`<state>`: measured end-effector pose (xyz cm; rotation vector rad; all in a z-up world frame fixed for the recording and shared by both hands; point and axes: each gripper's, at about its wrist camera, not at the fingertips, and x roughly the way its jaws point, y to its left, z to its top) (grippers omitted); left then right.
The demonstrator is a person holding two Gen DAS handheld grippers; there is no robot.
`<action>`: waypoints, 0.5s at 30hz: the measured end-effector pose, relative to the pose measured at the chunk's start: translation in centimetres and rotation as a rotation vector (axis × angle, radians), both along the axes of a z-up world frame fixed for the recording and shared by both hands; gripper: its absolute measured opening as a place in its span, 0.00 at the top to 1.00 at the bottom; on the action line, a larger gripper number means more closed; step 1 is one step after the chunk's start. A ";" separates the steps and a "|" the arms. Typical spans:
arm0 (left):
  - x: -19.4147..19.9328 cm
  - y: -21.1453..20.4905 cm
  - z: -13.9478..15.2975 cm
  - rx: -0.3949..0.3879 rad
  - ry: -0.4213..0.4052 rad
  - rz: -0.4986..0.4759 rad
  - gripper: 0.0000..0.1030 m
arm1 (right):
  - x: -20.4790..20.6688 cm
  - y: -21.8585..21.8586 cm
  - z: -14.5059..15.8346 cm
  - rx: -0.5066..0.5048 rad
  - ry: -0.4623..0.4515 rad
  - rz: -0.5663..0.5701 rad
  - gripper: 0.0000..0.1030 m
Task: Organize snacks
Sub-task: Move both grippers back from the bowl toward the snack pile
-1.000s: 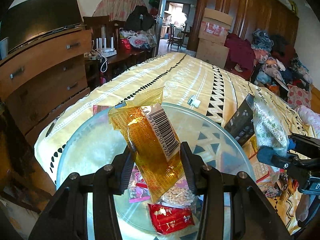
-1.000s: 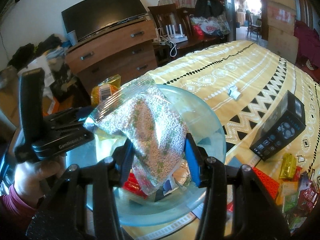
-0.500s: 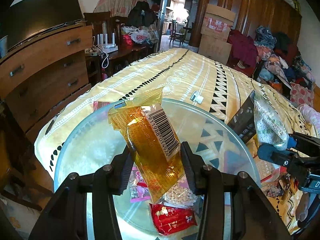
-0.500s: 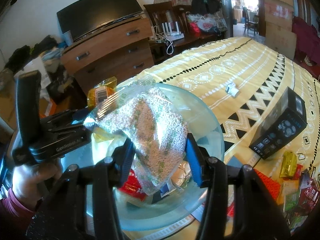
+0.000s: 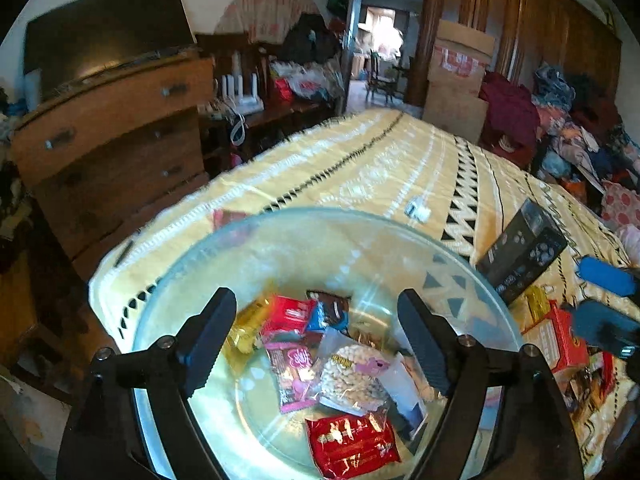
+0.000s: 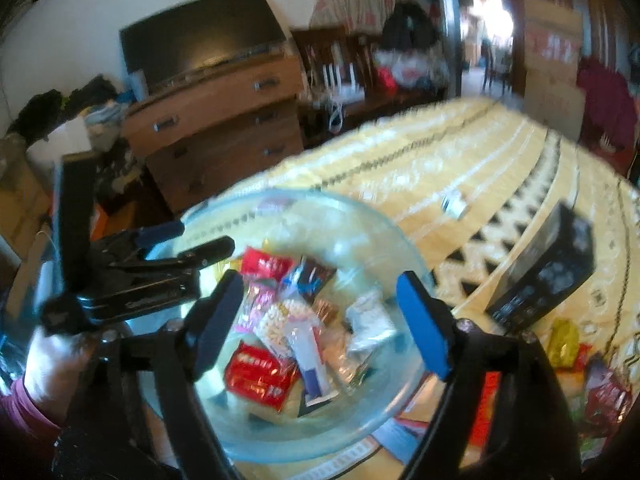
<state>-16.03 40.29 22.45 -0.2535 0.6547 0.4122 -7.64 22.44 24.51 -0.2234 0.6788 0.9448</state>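
A clear glass bowl [image 5: 320, 213] [image 6: 320, 197] stands on the yellow patterned bedspread and holds several snack packets. Among them are a red packet [image 5: 352, 444], a bag of peanuts [image 5: 352, 376], a pink packet [image 5: 292, 372] and an orange-yellow packet [image 5: 248, 328]. A clear bag of small white bits [image 6: 370, 326] lies in the bowl too. My left gripper [image 5: 316, 328] hangs over the bowl, its jaws opening with nothing between them. My right gripper [image 6: 320, 308] is over the bowl as well, its jaws also opening and empty. Each gripper shows in the other's view: the left gripper [image 6: 204, 236], the right gripper [image 5: 600, 300].
A black box [image 5: 520, 252] [image 6: 548, 276] lies right of the bowl, a small white item [image 5: 418, 210] beyond it. Loose snacks and a red carton [image 5: 560, 340] crowd the bed's right side. A wooden dresser [image 5: 112, 140] stands left. A person's hand [image 6: 52, 356] holds the left gripper.
Both grippers have gone from shut on a packet to open. The orange packet and the clear bag of white bits have fallen into the bowl.
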 end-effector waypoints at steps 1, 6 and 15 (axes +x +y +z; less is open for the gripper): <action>-0.2 -0.6 0.6 0.012 -0.015 0.003 0.17 | -0.6 -0.6 0.6 0.017 -0.029 -0.009 0.18; -1.4 -4.6 4.6 0.097 -0.134 -0.015 0.01 | -4.1 -6.1 3.5 0.115 -0.199 -0.080 0.03; -1.7 -17.2 9.4 0.124 -0.331 -0.194 0.00 | -7.0 -18.8 3.1 0.167 -0.242 -0.311 0.00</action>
